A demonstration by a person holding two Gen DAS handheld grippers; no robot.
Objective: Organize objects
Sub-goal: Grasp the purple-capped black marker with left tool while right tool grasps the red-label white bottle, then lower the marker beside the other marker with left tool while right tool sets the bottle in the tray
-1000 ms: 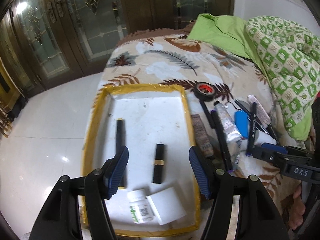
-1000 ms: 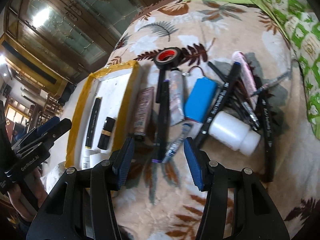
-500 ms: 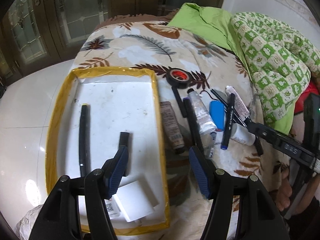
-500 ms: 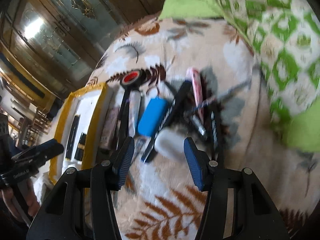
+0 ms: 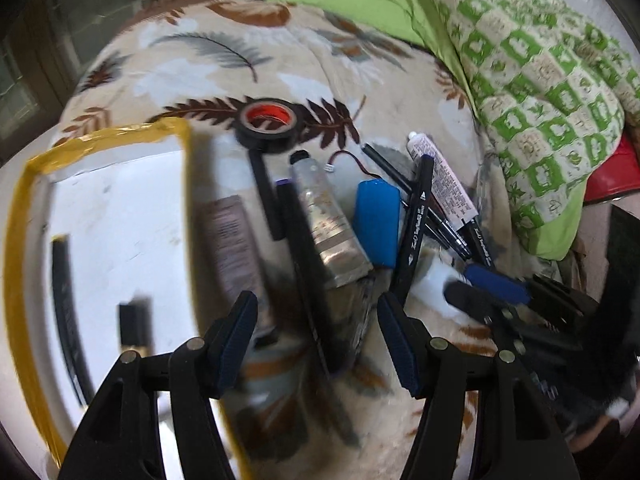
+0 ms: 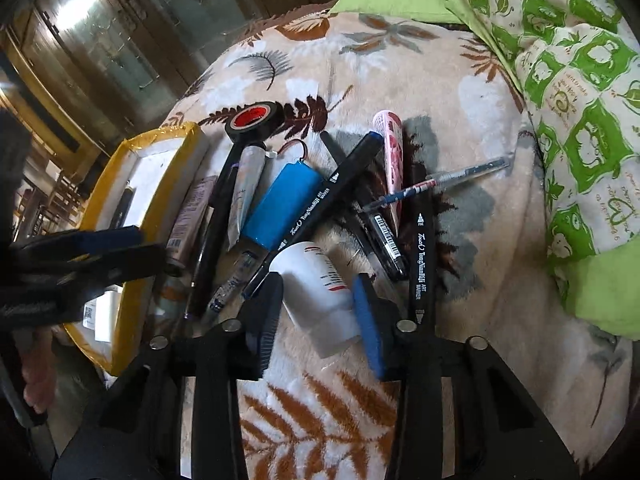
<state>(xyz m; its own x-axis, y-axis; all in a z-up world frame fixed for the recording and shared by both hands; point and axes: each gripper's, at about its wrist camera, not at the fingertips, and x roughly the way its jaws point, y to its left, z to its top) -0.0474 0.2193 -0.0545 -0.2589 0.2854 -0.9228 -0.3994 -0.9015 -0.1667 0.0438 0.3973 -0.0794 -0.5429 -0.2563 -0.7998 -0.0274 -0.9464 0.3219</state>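
- Right wrist view: the right gripper (image 6: 316, 312) is low over the blanket (image 6: 472, 112), and its blue pads sit on either side of the white bottle (image 6: 320, 296), which lies on its side at the near edge of the clutter
- The jaws have narrowed around the bottle; whether the pads already press on it cannot be told, though they look touching or very nearly so
- The bottle is probably taken first because it is nearest and mostly free, with only the tip of a black marker (image 6: 320, 208) resting by its upper end
- Behind it lie the blue battery pack (image 6: 288, 204), a silver tube (image 6: 246, 188), a roll of black tape (image 6: 254, 120) and several pens, crossed over one another
- Left wrist view: the left gripper (image 5: 316, 336) hangs with its jaws wide and nothing between them, above a long black pen (image 5: 308, 264) and the foot of the silver tube
- The yellow-rimmed tray (image 5: 16, 240) sits to the left of the heap, just beside it; a black stick and a lipstick (image 5: 134, 328) already lie inside, so it seems to be where items are gathered
- The left-hand picture is blurred, so fine contact there is uncertain
- The next step likely calls for a firm squeeze, since a smooth round bottle may roll or slip
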